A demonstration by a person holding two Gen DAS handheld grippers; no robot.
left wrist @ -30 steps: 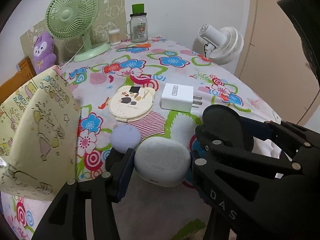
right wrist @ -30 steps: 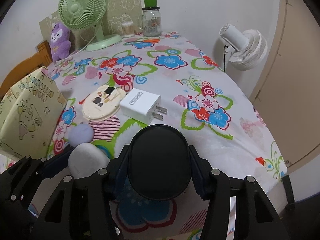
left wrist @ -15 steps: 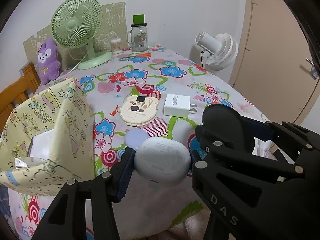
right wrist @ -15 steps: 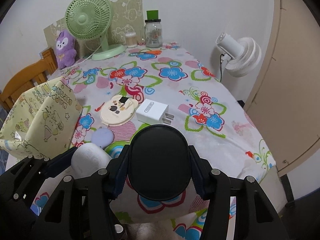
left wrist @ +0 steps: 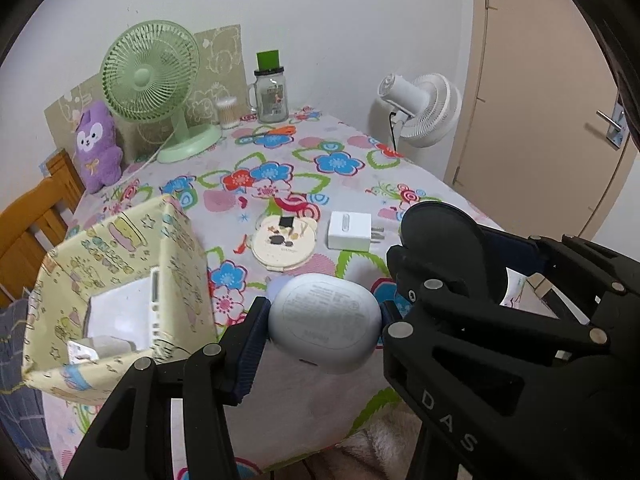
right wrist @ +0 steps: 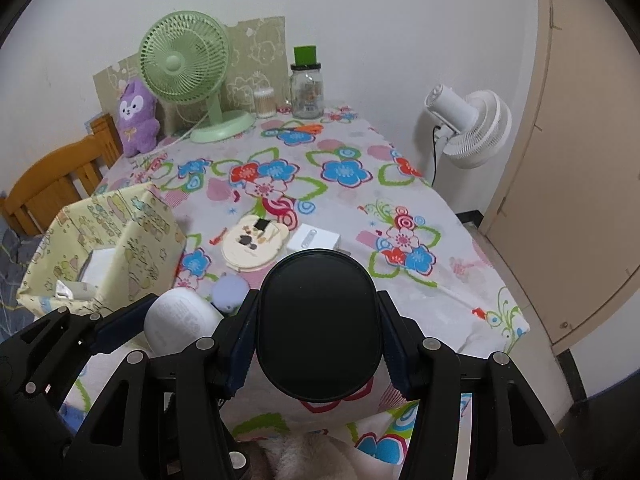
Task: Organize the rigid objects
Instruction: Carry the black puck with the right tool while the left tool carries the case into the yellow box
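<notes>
My left gripper (left wrist: 322, 322) is shut on a white oval case (left wrist: 324, 320), lifted above the table's near edge. My right gripper (right wrist: 318, 330) is shut on a black oval case (right wrist: 318, 324), also raised off the table; that black case (left wrist: 440, 240) shows to the right in the left wrist view. The white case (right wrist: 178, 320) appears at the lower left of the right wrist view. On the flowered tablecloth (right wrist: 348, 200) lie a round cream compact (left wrist: 284, 242), a white charger plug (left wrist: 350, 232) and a small lilac round thing (right wrist: 228, 290). A yellow patterned box (left wrist: 120, 272) stands open at the left.
At the back stand a green desk fan (right wrist: 188, 68), a purple plush toy (right wrist: 134, 120), a glass jar with a green lid (right wrist: 306, 88) and a cotton swab pot (right wrist: 264, 102). A white fan (right wrist: 468, 128) is beyond the right edge, a wooden chair (right wrist: 52, 184) at left. The box holds white items (left wrist: 120, 312).
Both grippers have risen with their cases still held, so the table looks farther away. The white case has come up off the tablecloth. The box's inside has come into view.
</notes>
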